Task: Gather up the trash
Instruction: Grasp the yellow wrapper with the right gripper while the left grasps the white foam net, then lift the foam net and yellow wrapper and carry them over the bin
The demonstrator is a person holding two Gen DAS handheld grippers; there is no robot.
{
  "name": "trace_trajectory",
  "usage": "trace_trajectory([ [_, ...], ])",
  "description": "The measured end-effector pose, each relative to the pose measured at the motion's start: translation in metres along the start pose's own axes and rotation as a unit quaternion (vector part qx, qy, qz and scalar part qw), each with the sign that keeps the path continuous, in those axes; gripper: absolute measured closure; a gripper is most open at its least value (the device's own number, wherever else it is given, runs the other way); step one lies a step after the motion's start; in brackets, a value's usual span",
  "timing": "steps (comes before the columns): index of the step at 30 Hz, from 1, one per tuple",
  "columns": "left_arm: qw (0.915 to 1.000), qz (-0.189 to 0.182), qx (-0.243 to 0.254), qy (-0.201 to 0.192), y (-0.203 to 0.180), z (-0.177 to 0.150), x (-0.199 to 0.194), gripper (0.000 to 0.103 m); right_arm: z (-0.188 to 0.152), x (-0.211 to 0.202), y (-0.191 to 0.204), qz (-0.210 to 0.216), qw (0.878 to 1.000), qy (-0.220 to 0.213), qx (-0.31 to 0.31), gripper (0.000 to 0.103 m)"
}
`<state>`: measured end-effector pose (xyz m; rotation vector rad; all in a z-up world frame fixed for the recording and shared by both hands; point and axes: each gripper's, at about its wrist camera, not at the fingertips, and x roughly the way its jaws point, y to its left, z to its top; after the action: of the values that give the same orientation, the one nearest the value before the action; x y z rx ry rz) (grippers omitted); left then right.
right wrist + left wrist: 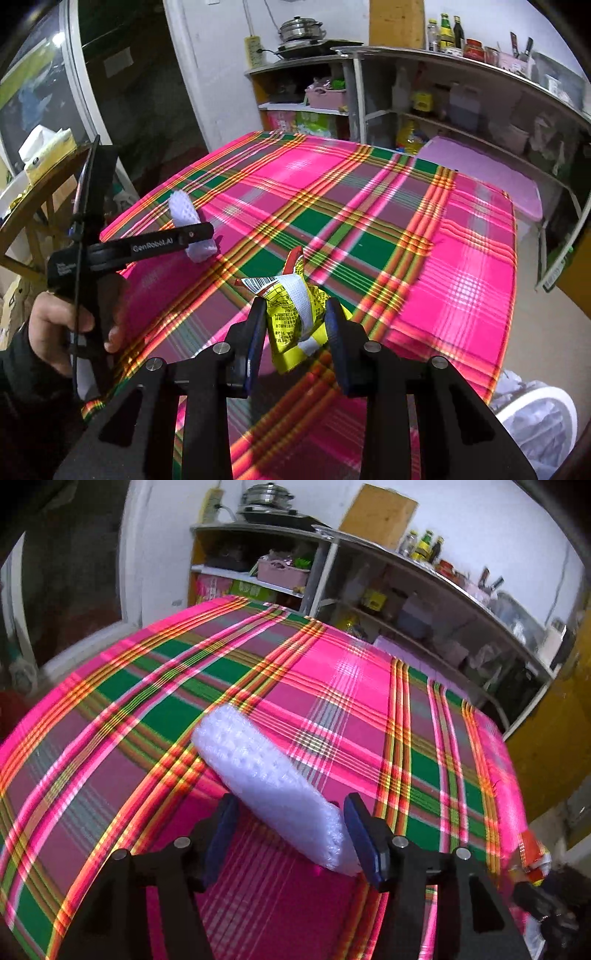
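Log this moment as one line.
left gripper: open around white foam net | right gripper: open around yellow wrapper | bin: nearby

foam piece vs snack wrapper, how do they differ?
The foam piece is plain white and oblong; the snack wrapper is crumpled, yellow with print. The foam sits between the left gripper's fingers, the wrapper between the right gripper's. Both are over the plaid tablecloth.

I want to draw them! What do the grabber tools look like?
Each gripper, left and right, is black plastic with two dark blue finger pads and silver bolts. The left one carries white GenRobot.AI lettering and a thin black cable; the hand has a dark sleeve.
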<state>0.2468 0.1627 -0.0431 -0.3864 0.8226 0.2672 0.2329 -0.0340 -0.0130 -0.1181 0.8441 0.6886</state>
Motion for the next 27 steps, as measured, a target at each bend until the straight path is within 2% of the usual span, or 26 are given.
trace_trajectory([
  [2,0.9997,0.010,0.022,-0.002,-0.007,-0.001,0.002,0.049,-0.002,-0.003,-0.004,0.000,1.000,-0.004,0.006,0.070],
  [4,0.9992,0.005,0.039,-0.001,-0.014,-0.002,0.001,0.066,-0.004,-0.005,-0.006,0.000,1.000,-0.007,0.010,0.070],
  [7,0.9977,-0.005,0.067,-0.004,-0.026,-0.006,-0.004,0.078,-0.006,-0.011,-0.008,-0.001,1.000,-0.012,0.015,0.070],
  [10,0.9958,-0.019,0.088,-0.012,-0.035,-0.013,-0.013,0.081,-0.010,-0.018,-0.009,-0.005,1.000,-0.017,0.020,0.070],
  [13,0.9934,-0.050,0.102,-0.018,-0.041,-0.021,-0.027,0.082,-0.014,-0.029,-0.011,-0.011,0.999,-0.027,0.028,0.070],
  [19,0.9840,-0.090,0.146,-0.046,-0.059,-0.045,-0.070,0.082,-0.026,-0.052,-0.013,-0.025,0.997,-0.047,0.050,0.070],
  [27,0.9760,-0.129,0.165,-0.061,-0.074,-0.072,-0.117,0.082,-0.047,-0.094,-0.013,-0.042,0.994,-0.069,0.074,0.070],
])
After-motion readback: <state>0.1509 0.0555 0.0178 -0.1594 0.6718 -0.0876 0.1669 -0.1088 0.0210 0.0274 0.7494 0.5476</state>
